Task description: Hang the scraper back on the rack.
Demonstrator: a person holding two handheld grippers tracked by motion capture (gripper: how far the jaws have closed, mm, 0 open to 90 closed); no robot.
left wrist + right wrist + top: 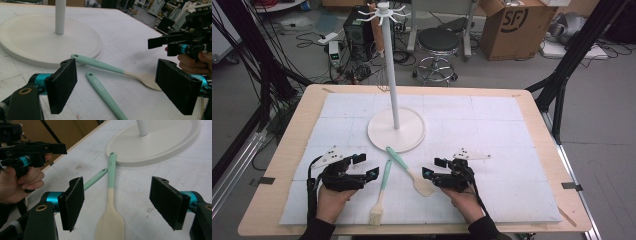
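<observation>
A spatula with a mint handle and cream blade lies slanted in front of the white stand's round base. Left of it lies a mint-handled brush, bristles toward the front edge. My left gripper rests left of the brush handle, jaws open and empty. My right gripper sits right of the spatula blade, open and empty as well. In the left gripper view, the brush handle and the spatula lie beyond the open jaws. The right gripper view has the spatula running between its jaws, untouched.
The stand's tall white pole rises from the base and carries hooks at its top. A white foam mat covers the wooden table. On the floor beyond the table stand a stool, a cardboard box and cables.
</observation>
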